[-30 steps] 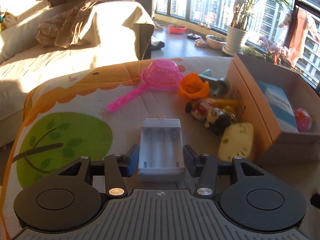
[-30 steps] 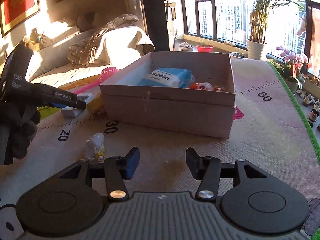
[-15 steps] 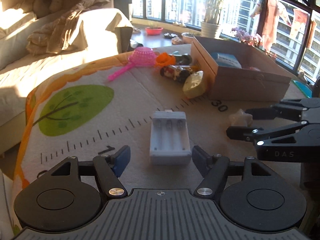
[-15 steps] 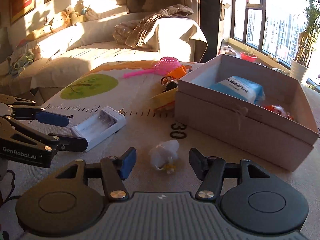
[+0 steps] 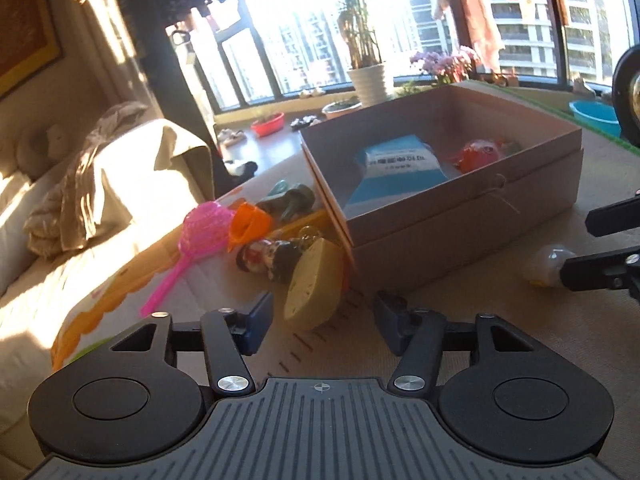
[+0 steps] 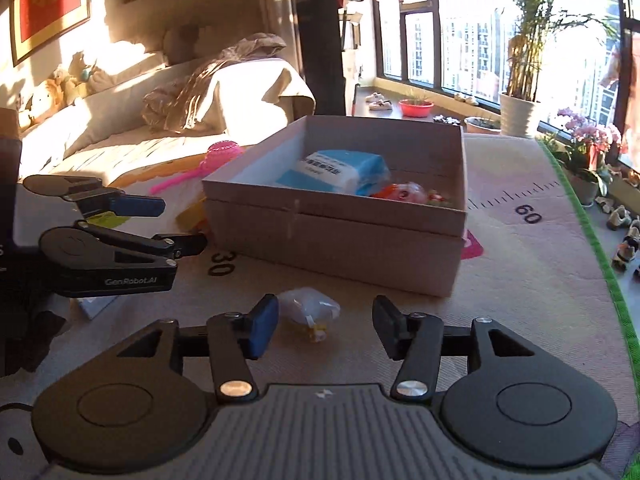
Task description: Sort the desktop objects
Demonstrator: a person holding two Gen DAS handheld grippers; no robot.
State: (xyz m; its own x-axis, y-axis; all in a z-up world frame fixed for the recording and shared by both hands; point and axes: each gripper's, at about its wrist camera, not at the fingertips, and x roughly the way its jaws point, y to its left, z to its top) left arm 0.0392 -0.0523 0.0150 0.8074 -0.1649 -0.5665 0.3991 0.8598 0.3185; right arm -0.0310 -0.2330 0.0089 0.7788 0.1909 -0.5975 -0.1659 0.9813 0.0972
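My left gripper [image 5: 324, 316] hovers over the mat facing the cardboard box [image 5: 460, 216]; its jaws are closing with nothing between them. A yellow sponge [image 5: 316, 284] lies just beyond its fingertips. In the right wrist view my right gripper [image 6: 325, 324] stands open around a small white toy [image 6: 308, 310] on the mat, pads not touching it. The left gripper [image 6: 172, 224] shows at the left there, above a corner of the white battery holder [image 6: 94, 305]. The box [image 6: 332, 236] holds a blue tissue pack [image 6: 340, 170] and a red toy [image 6: 404, 192].
Left of the box lie a pink strainer [image 5: 204, 232], an orange funnel [image 5: 250, 224], a painted figurine [image 5: 272, 258] and a teal piece [image 5: 288, 196]. A sofa [image 5: 80, 208] borders the mat on the left. Potted plants [image 6: 520, 112] stand by the windows.
The left gripper let go of the battery holder, backed off, then swung toward the box, and the holder left its view. The right gripper moved so the white toy lies between its fingers.
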